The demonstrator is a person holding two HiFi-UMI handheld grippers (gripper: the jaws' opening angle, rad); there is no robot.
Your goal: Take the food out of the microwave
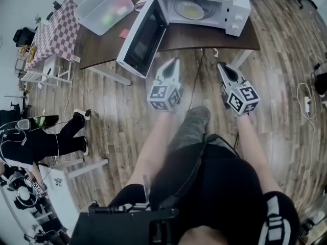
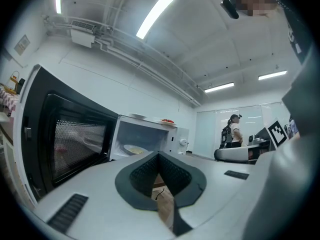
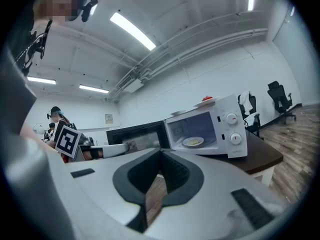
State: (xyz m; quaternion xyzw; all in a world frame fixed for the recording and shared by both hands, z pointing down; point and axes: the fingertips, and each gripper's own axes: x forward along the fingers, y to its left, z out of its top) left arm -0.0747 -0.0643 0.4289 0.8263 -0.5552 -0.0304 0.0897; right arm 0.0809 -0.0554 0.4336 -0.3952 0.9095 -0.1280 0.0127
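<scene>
Facing the microwave [image 1: 232, 6], its door [image 1: 140, 37] swung wide to free the plate [image 1: 190, 9], the left gripper [image 1: 173, 61] and right gripper [image 1: 219, 65] hung clenched, empty.

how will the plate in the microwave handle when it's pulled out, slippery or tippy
The plate looks shallow and rigid, so it should stay stiff, with only a thin rim to pinch. Held by one edge it may tilt, and the yellowish food on it could slide. It looks smooth, so probably slippery and breakable if dropped.
</scene>
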